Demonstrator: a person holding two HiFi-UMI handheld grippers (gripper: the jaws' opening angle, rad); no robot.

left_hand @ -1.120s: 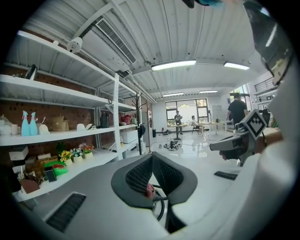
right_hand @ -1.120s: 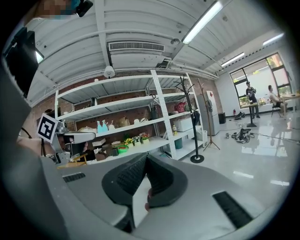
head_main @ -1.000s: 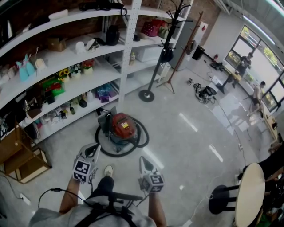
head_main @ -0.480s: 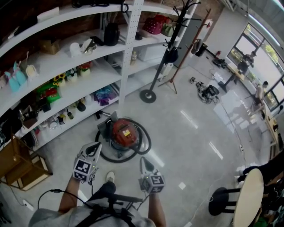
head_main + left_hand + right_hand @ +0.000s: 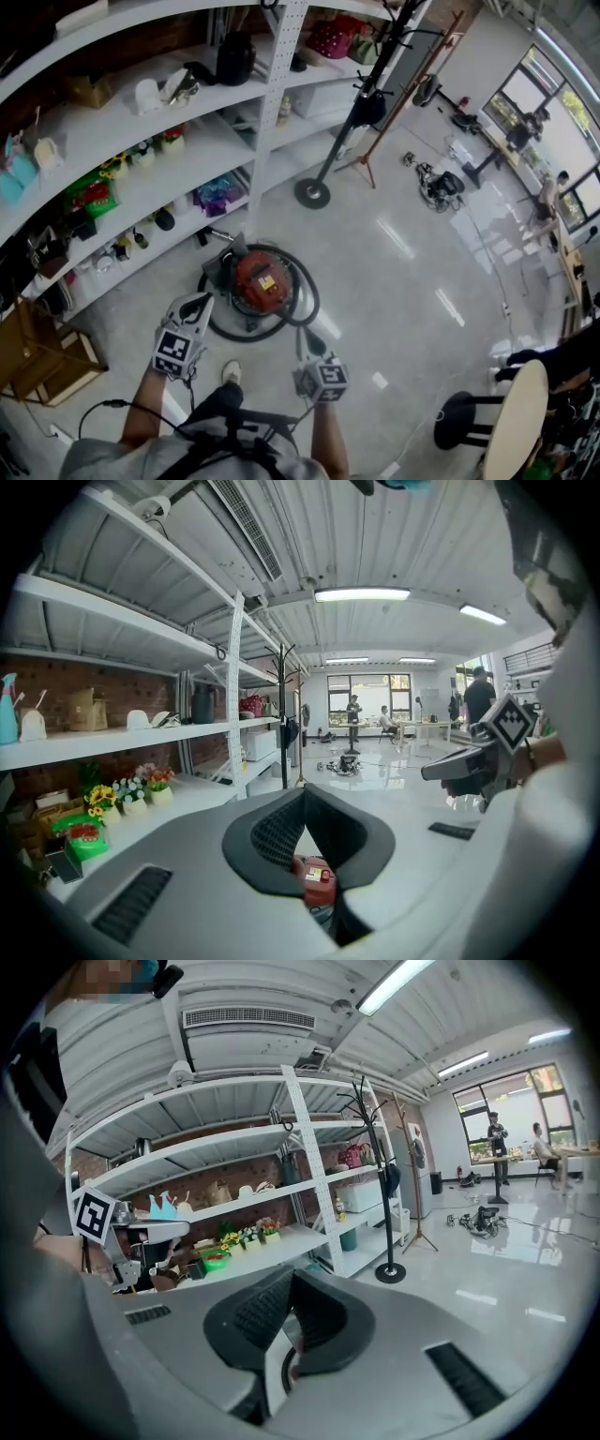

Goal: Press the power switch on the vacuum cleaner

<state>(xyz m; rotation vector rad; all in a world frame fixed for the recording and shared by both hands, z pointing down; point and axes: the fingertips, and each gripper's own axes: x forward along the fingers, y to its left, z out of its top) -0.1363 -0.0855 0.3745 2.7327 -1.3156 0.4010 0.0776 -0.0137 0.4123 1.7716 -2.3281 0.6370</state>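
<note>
Vacuum: red body, standing on the pale glossy floor just in front of the lowest shelf of the white shelving. A yellow label shows on its top. The power switch is too small to make out.

Hose: black, looped round the vacuum on the floor.

Left gripper: held above the floor on the near side of the vacuum, at its left edge in the head view, clear of it. Jaws closed tip to tip, nothing clamped. The vacuum shows through the gap behind the tips in the left gripper view.

Right gripper: near the hose's near right edge, farther from the vacuum than the left gripper. Jaws together, nothing between them.

Shoe: pale, on the floor between the two grippers, toe towards the vacuum.

Coat stand: black, round base on the floor beyond the vacuum, beside the shelving upright.

Shelving contents: small potted flowers, bottles, bags and boxes.
</note>
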